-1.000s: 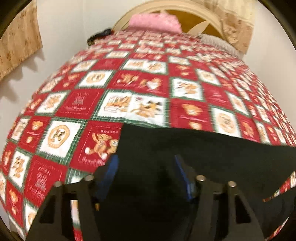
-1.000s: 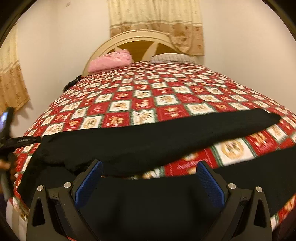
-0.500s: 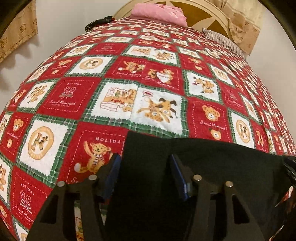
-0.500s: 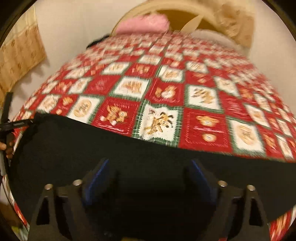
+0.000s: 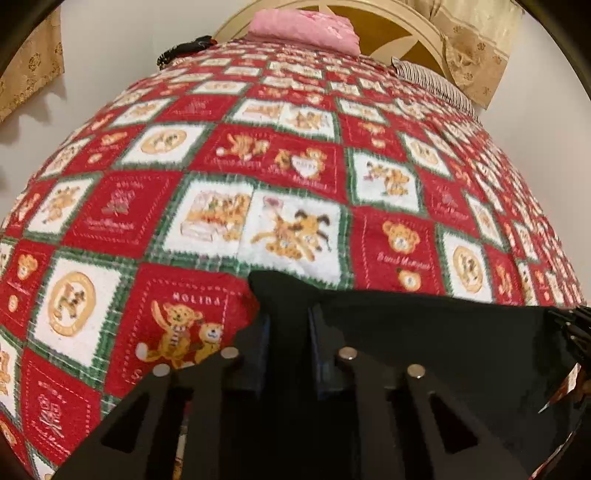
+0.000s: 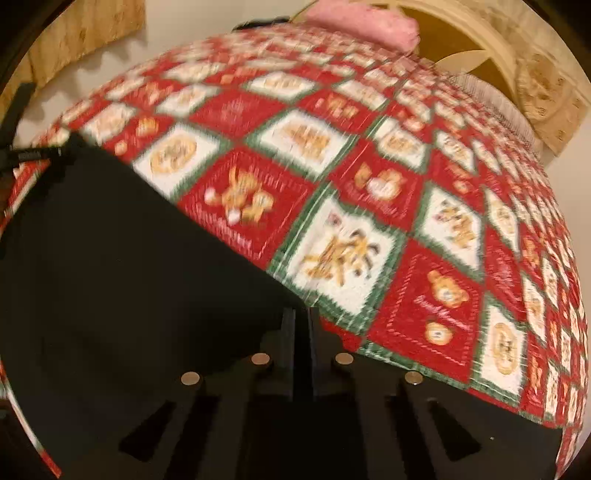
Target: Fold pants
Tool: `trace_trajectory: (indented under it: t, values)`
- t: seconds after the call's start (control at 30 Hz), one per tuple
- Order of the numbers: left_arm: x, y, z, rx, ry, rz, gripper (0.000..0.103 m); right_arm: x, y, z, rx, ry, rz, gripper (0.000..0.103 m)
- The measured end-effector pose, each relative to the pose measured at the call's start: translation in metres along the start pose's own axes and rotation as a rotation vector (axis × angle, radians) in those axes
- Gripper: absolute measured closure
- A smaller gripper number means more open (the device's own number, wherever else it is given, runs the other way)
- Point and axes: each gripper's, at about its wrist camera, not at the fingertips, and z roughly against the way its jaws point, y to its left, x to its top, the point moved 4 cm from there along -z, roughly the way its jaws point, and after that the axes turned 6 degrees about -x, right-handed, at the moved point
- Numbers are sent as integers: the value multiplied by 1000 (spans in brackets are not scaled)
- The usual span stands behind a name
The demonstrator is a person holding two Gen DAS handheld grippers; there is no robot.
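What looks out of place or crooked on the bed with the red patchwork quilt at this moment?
Nothing is spilled or damaged. The black fabric pants lie on the red patchwork quilt, and their far edge runs slanted across the quilt squares in the right wrist view. The left gripper and right gripper both pinch that edge. The right view is blurred.

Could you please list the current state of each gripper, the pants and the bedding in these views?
left gripper: shut on the pants, fabric bunched between its fingers.
right gripper: shut on the pants at their far edge.
pants: black, spread on the quilt, pinched by both grippers.
quilt: spread over the bed.
pink pillow: lying at the headboard.
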Motion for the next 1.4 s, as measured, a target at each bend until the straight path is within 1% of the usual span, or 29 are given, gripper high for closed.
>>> trace_trajectory:
  t: [0.07, 0.17, 0.23, 0.3, 0.33, 0.4, 0.53, 0.63, 0.7, 0.8, 0.87, 0.97, 1.07, 1.17, 1.23, 1.27, 1.33, 1.37, 1.4]
  values:
    - [5, -3, 15, -26, -41, 10, 83, 4, -5, 27, 6, -71, -55, 97]
    - [7, -10, 52, -68, -146, 14, 83, 3, -6, 75, 2, -179, -111, 97]
    - [3, -16, 74, -90, -191, 2, 83, 2, 7, 99, 20, -238, -129, 97]
    - [-7, -19, 96, -109, -239, -10, 83, -10, 18, 130, 41, -300, -131, 97]
    - [-14, -19, 106, -122, -262, -11, 83, -12, 26, 135, 49, -319, -126, 97]
    - [-27, -18, 119, -131, -292, -10, 83, -32, 48, 154, 75, -356, -105, 97]
    - [-69, -11, 133, -130, -313, -2, 83, -78, 90, 165, 72, -357, -47, 97]
    - [-100, -4, 142, -123, -336, 7, 83, -114, 114, 163, 55, -347, -25, 97]
    - [-117, -1, 142, -110, -324, 21, 81, -134, 123, 155, 54, -326, -28, 97]
    - [-140, 8, 135, -104, -288, 59, 81, -157, 130, 144, 104, -282, -76, 97]
    - [-151, 13, 130, -91, -268, 75, 80, -169, 136, 138, 107, -265, -86, 97]
    - [-169, 20, 126, -44, -245, 81, 73, -184, 141, 130, 126, -231, -94, 97]
    - [-185, 27, 126, 11, -226, 79, 73, -198, 150, 126, 120, -205, -65, 97]
    - [-196, 37, 130, 29, -214, 104, 73, -209, 160, 123, 167, -178, -44, 97]
    - [-200, 43, 138, 53, -223, 118, 73, -215, 168, 119, 131, -158, -3, 97]
    - [-201, 45, 143, 53, -228, 128, 73, -216, 169, 119, 129, -156, -3, 97]
    - [-202, 48, 154, 34, -234, 159, 73, -212, 166, 123, 186, -177, -54, 97]
    - [-202, 47, 158, 33, -238, 161, 73, -207, 163, 129, 219, -203, -87, 97]
    - [-197, 43, 163, 45, -249, 145, 73, -201, 162, 134, 233, -230, -105, 97]
